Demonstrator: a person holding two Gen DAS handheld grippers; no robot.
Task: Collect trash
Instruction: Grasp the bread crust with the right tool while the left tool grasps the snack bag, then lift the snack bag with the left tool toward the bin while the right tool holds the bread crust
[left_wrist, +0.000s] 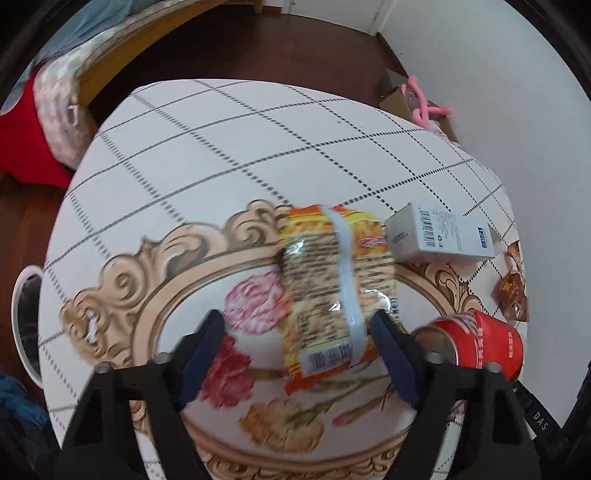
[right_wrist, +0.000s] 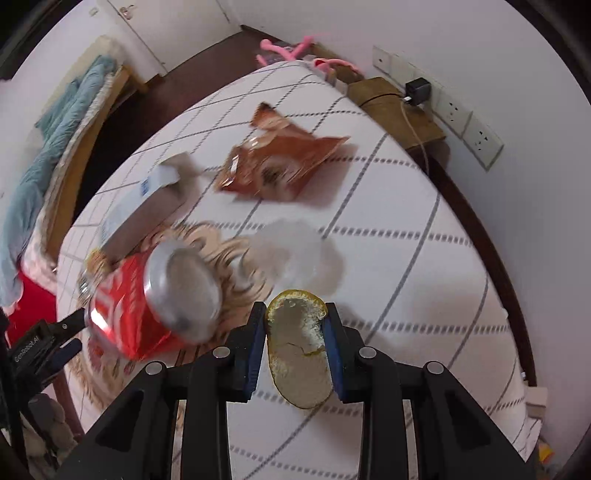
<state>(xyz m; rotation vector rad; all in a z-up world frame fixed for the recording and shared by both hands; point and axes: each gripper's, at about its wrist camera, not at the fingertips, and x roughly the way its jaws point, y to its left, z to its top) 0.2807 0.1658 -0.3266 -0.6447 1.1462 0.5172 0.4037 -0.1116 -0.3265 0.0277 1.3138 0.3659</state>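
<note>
In the left wrist view my left gripper (left_wrist: 297, 334) is open above the table, its jaws either side of the near end of a yellow-orange noodle wrapper (left_wrist: 328, 288) lying on the cloth. A red can (left_wrist: 480, 343) lies on its side just right of it. A white box (left_wrist: 439, 232) and a brown snack bag (left_wrist: 513, 288) lie beyond. In the right wrist view my right gripper (right_wrist: 295, 321) is shut on a piece of fruit peel (right_wrist: 299, 350), held above the table. The red can (right_wrist: 155, 299), white box (right_wrist: 147, 206), brown bag (right_wrist: 284, 162) and a crumpled tissue (right_wrist: 291, 247) lie ahead.
The table (left_wrist: 221, 147) has a white grid cloth with a floral centre. A white-rimmed bin (left_wrist: 26, 321) stands at the left below the table edge. A bed (left_wrist: 55, 92) is behind. A wooden stand (right_wrist: 395, 110) and wall sockets (right_wrist: 461, 114) are at the right.
</note>
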